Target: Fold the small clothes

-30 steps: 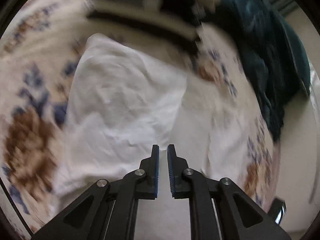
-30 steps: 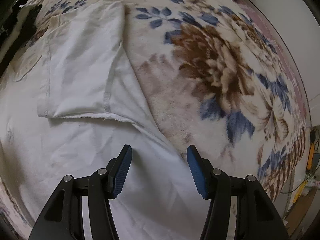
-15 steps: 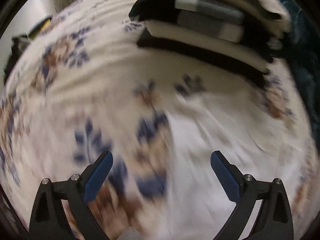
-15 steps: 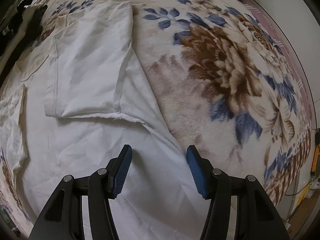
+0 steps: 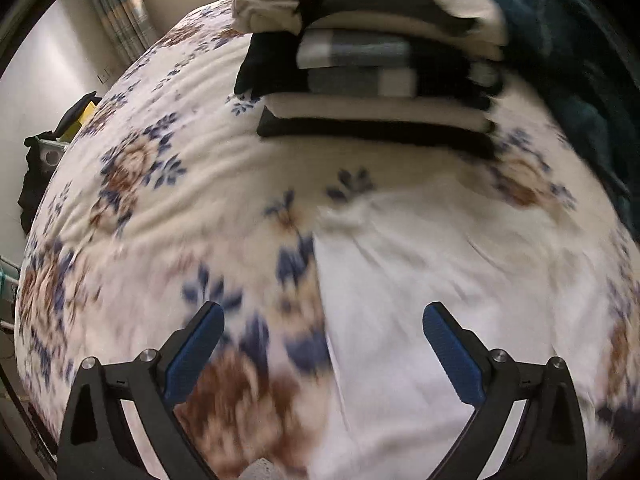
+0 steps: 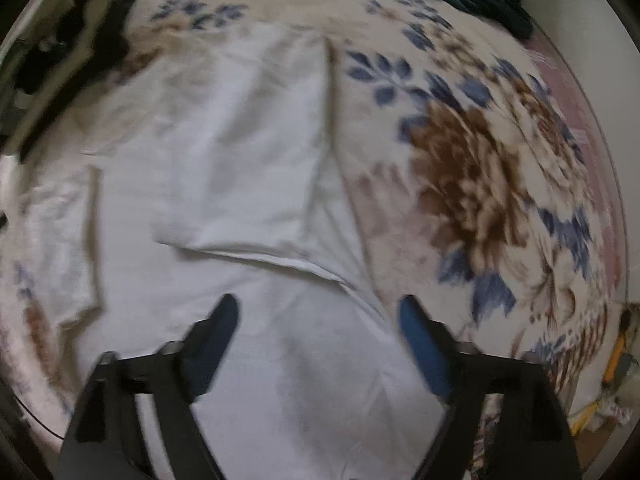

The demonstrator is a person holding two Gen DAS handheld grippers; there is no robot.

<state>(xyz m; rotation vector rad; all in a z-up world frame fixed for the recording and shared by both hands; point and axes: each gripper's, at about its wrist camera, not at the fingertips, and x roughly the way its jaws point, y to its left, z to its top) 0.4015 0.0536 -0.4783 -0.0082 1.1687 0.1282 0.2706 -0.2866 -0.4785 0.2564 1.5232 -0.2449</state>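
Floral blanket (image 5: 168, 200), pale wall (image 5: 48, 80), curtain (image 5: 120, 20).

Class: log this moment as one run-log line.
left claw: open, empty | right claw: just opened wider, empty | white garment: sleeve folded in, on floral blanket | folded stack: behind

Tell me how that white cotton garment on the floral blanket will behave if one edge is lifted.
The white cotton garment probably droops limply: its folded sleeve lies flat with soft creases. It looks thin, so likely light. On the plush floral blanket it may drag rather than slide.
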